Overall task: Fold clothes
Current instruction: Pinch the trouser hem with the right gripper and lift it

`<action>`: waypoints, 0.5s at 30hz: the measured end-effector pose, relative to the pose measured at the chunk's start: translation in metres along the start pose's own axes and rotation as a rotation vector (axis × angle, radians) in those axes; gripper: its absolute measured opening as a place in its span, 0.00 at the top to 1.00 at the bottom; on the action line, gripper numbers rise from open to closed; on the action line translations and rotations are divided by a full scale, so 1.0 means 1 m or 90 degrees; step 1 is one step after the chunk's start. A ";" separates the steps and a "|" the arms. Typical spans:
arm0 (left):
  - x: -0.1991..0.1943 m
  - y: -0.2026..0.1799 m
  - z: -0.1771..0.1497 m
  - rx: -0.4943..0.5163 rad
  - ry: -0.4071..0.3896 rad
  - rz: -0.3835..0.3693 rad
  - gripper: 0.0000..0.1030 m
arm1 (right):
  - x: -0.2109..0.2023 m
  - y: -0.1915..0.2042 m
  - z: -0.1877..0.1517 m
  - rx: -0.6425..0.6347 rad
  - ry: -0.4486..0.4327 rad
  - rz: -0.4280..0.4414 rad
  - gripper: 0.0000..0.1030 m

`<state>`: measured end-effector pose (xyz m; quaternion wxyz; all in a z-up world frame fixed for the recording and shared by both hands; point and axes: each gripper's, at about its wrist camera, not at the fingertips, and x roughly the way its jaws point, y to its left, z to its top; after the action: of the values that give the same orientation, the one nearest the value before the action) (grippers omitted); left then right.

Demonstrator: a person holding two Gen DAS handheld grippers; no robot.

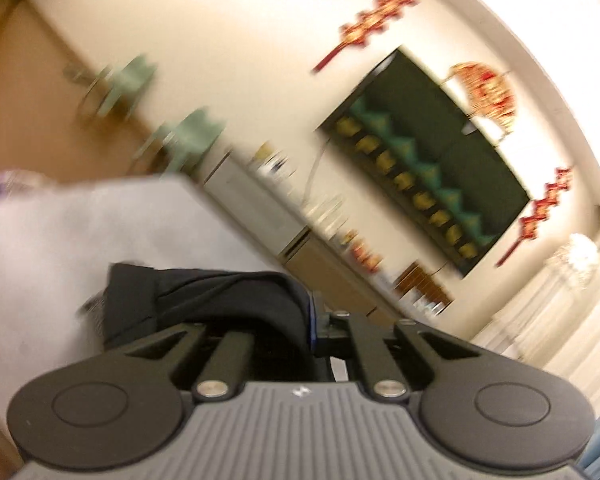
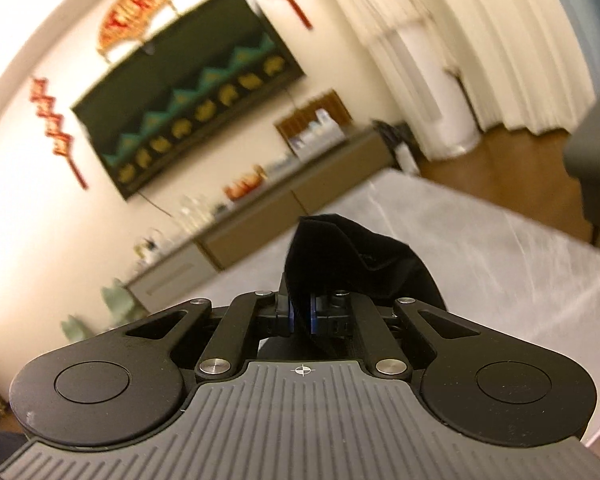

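Black garment [image 2: 352,252] pinched in both our jaws, right gripper [image 2: 302,316] and left gripper [image 1: 312,328], lifted above white tabletop [image 2: 480,248]. We keep both pinches tight, edges level, cloth taut.

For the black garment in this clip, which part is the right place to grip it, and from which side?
By a bunched edge at each end, as both grippers show. The right gripper is shut on an upstanding fold of the black garment, coming from the near side. The left gripper seems shut on the other end; cloth hides one finger. The rest sags toward the white table.
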<state>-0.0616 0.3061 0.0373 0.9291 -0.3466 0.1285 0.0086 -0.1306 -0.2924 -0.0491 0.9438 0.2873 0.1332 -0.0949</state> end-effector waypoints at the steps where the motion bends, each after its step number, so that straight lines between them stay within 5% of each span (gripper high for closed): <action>1: 0.007 -0.014 0.014 0.011 -0.004 0.000 0.94 | -0.005 0.006 0.009 -0.003 -0.007 0.009 0.96; 4: 0.097 -0.009 0.018 0.034 0.067 0.092 0.94 | 0.016 0.021 0.041 -0.013 0.010 0.004 0.98; 8: 0.216 -0.002 0.023 0.065 0.162 0.215 0.87 | 0.107 0.023 0.061 -0.028 0.066 -0.086 1.00; 10: 0.276 0.001 0.026 0.080 0.209 0.276 0.78 | 0.162 0.016 0.058 -0.024 0.100 -0.132 0.87; 13: 0.363 0.006 0.029 0.103 0.279 0.367 0.81 | 0.220 -0.007 0.032 -0.025 0.133 -0.184 0.81; 15: 0.354 0.010 0.022 0.115 0.285 0.351 0.80 | 0.239 -0.012 0.020 -0.050 0.179 -0.189 0.81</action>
<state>0.2851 0.3022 -0.0404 0.8677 -0.2090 0.4172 0.1715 0.0965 -0.3376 -0.1127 0.9019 0.2381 0.3083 -0.1865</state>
